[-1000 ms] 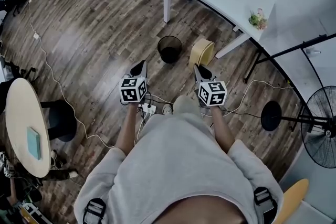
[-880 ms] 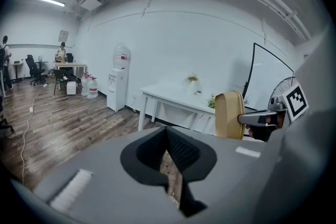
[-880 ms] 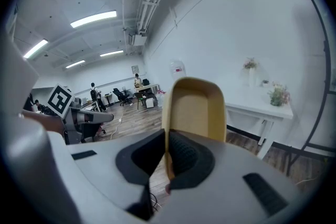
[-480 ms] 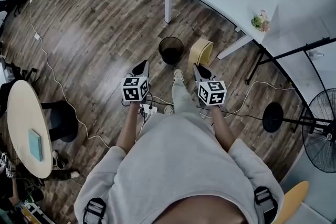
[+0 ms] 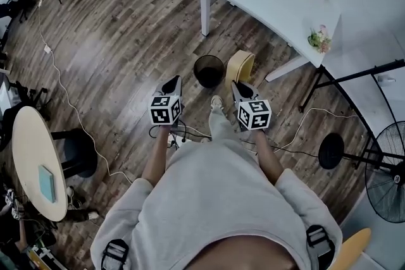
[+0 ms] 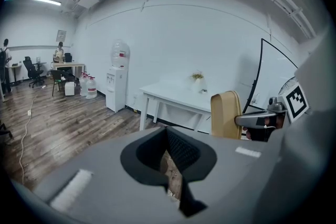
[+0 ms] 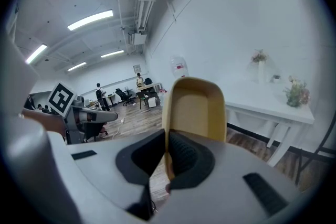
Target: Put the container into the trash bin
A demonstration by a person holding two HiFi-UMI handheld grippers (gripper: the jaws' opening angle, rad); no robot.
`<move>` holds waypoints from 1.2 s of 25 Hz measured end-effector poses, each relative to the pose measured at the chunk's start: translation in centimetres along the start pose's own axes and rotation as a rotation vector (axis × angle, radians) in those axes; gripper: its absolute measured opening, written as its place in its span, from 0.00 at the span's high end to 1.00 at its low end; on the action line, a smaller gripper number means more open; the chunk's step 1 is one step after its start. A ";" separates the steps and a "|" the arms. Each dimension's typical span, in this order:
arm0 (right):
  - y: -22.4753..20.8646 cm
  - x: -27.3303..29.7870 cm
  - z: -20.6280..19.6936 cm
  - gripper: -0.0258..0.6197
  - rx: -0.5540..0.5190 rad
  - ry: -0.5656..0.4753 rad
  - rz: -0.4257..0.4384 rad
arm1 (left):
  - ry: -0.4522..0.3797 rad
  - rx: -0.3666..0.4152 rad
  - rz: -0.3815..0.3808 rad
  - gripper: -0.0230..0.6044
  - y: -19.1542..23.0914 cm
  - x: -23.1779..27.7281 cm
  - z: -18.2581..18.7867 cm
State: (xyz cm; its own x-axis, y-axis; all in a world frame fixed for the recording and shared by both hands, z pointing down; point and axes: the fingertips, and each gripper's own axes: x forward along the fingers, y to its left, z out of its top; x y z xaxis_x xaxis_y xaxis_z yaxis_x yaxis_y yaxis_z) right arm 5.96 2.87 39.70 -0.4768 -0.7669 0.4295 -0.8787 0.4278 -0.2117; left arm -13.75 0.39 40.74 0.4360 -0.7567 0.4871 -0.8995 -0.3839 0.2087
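In its own view the right gripper (image 7: 164, 157) pinched the tan container (image 7: 197, 107) by its rim; only the head view showed the black trash bin (image 5: 209, 71) just ahead, between it and the closed, empty left gripper (image 5: 172, 82).

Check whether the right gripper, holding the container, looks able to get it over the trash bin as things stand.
Probably yes. The right gripper is shut on the rim of the container, and the open trash bin stands on the floor right beside it, with nothing between them.

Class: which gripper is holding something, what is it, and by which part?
The right gripper pinches the tan container by one side wall's edge; the left gripper holds nothing.
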 end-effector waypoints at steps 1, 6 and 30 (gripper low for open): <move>-0.4 0.6 0.4 0.91 0.000 0.001 0.002 | 0.002 -0.001 0.001 0.95 0.2 0.7 0.4; -2.9 3.4 2.5 0.91 0.001 0.004 0.012 | 0.008 -0.005 0.007 0.95 1.0 4.3 2.6; -14.5 13.4 10.1 0.91 0.000 0.031 0.078 | 0.048 0.004 0.054 0.95 1.9 17.4 10.8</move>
State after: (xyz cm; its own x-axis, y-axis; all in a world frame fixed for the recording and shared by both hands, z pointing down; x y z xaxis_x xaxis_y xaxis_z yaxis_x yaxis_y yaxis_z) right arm 12.08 -18.44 39.64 -0.5426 -0.7163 0.4386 -0.8392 0.4853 -0.2456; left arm -7.60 -19.23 40.41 0.3847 -0.7501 0.5380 -0.9216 -0.3451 0.1777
